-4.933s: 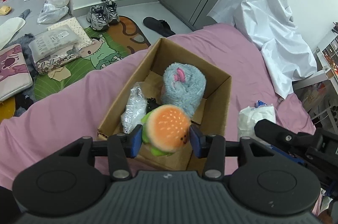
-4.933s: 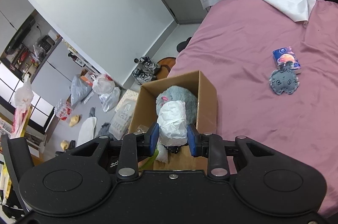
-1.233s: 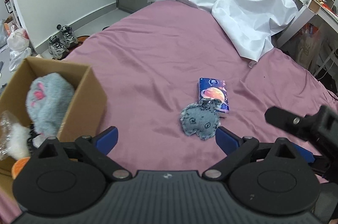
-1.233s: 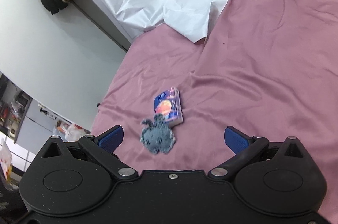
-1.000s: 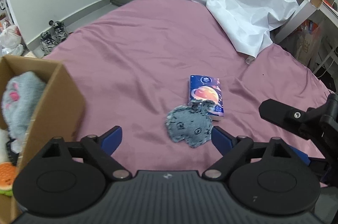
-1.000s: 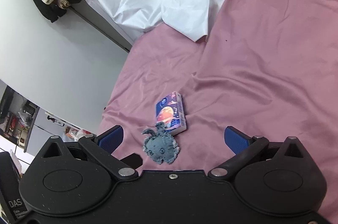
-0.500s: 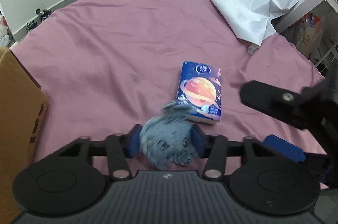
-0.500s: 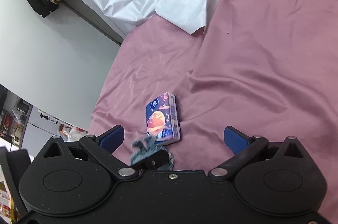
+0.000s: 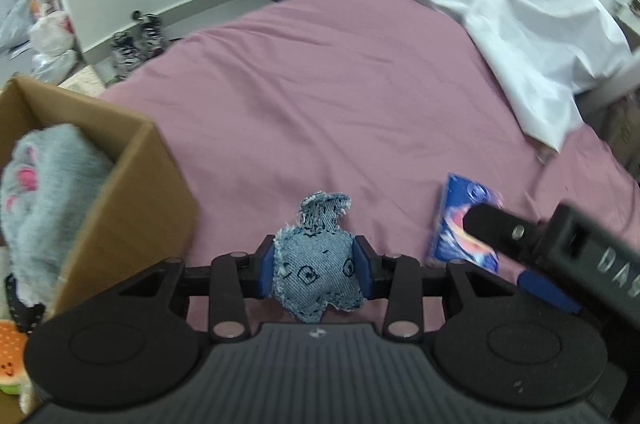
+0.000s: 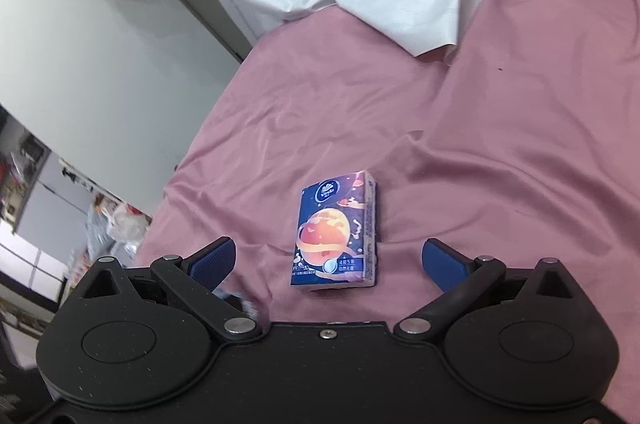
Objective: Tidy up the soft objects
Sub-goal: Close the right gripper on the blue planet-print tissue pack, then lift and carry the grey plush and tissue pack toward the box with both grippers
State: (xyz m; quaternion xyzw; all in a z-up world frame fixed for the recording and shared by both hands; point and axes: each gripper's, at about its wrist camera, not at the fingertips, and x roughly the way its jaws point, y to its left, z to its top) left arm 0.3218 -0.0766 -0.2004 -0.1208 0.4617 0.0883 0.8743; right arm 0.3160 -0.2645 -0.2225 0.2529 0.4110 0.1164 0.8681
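A frayed blue denim toy with a stitched face sits between the blue pads of my left gripper. The jaws are closing and the pads press its sides, above the pink bed. A cardboard box stands at the left, holding a grey plush and a burger plush. My right gripper stands open just short of a blue tissue pack lying flat on the sheet. That pack also shows at the right of the left wrist view, partly behind the right gripper's finger.
A crumpled white sheet covers the far right of the bed. Shoes and plastic bags lie on the floor beyond the bed's left edge. A grey wall runs along that side.
The left jaws closed on the denim toy, lifted it off the sheet and swung toward the box. The right gripper, still open, drew closer to the tissue pack.
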